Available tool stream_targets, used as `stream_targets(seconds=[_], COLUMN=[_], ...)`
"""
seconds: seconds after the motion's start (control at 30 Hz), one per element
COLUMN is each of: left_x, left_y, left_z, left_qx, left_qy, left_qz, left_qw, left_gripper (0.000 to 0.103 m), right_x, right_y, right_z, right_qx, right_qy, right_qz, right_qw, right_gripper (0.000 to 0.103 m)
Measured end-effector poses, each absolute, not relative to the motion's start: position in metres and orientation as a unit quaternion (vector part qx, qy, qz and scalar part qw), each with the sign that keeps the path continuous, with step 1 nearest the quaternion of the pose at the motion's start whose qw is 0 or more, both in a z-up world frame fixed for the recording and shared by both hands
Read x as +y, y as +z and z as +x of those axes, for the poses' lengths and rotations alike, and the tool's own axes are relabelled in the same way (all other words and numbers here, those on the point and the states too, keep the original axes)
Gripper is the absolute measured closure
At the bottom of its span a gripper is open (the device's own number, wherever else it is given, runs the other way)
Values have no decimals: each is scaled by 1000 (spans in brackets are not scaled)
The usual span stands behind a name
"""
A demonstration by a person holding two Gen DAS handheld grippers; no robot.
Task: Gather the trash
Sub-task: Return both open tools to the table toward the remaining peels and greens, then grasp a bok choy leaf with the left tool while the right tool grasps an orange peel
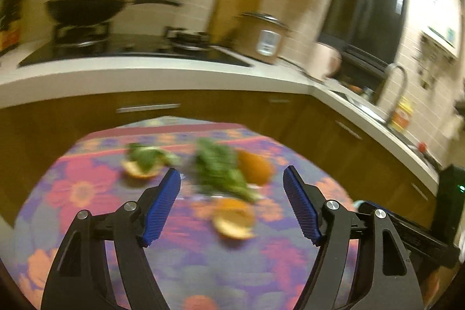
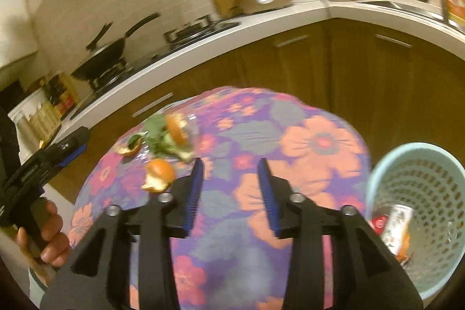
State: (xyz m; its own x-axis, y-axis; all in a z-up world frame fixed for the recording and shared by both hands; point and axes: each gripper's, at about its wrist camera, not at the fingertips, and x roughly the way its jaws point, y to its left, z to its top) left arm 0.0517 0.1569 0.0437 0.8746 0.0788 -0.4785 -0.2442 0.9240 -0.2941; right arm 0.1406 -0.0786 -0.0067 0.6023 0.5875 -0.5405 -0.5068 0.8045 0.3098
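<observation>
Lying on a round table (image 2: 319, 112) under a floral purple-and-orange cloth: three curled orange peels, one near (image 1: 235, 220), one behind at right (image 1: 255, 167), one at left (image 1: 139, 169); two leafy green scraps (image 1: 218, 167) (image 1: 148, 154), blurred. One pale blue perforated plastic bin (image 2: 418, 193) stands beside the table at right, holding a can (image 2: 396, 225) and red scrap. Left gripper (image 1: 231, 179): ribbed blue fingers spread wide, empty, above the peels. Right gripper (image 2: 231, 167): fingers spread, empty, over bare cloth. Behind: white counter (image 1: 145, 71), one black wok (image 1: 87, 7), one rice cooker (image 1: 261, 39).
</observation>
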Motion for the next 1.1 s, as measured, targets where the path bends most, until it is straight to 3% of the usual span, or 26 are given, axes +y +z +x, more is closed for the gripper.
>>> stream_targets(seconds=[0.47, 0.57, 0.63, 0.73, 0.9, 0.97, 1.0, 1.03, 1.1], left_x=[265, 275, 278, 282, 283, 281, 280, 279, 277], left_y=[-13, -22, -25, -33, -48, -48, -49, -50, -49], left_z=[81, 94, 102, 114, 121, 123, 124, 125, 125], left_qx=[322, 332, 335, 345, 354, 356, 360, 363, 363], left_qy=[112, 113, 116, 122, 125, 118, 122, 130, 132], left_qz=[-266, -282, -280, -281, -280, -274, -271, -266, -259], left_qw=[901, 893, 892, 887, 883, 886, 884, 883, 885], left_gripper=[36, 36, 38, 45, 60, 73, 78, 83, 89], right_x=[54, 66, 72, 78, 102, 108, 110, 111, 108], right_y=[-32, -42, -46, -46, -60, -63, -65, -66, -67], right_z=[149, 151, 149, 148, 154, 155, 156, 157, 159], right_qx=[351, 353, 355, 350, 386, 389, 392, 396, 396], right_qy=[369, 366, 363, 355, 347, 337, 330, 328, 324], right_qz=[-15, -22, -37, -57, -108, -120, -125, -126, -119], right_qw=[860, 861, 861, 865, 848, 849, 849, 849, 851], right_gripper=[63, 50, 47, 37, 36, 36, 38, 50, 62])
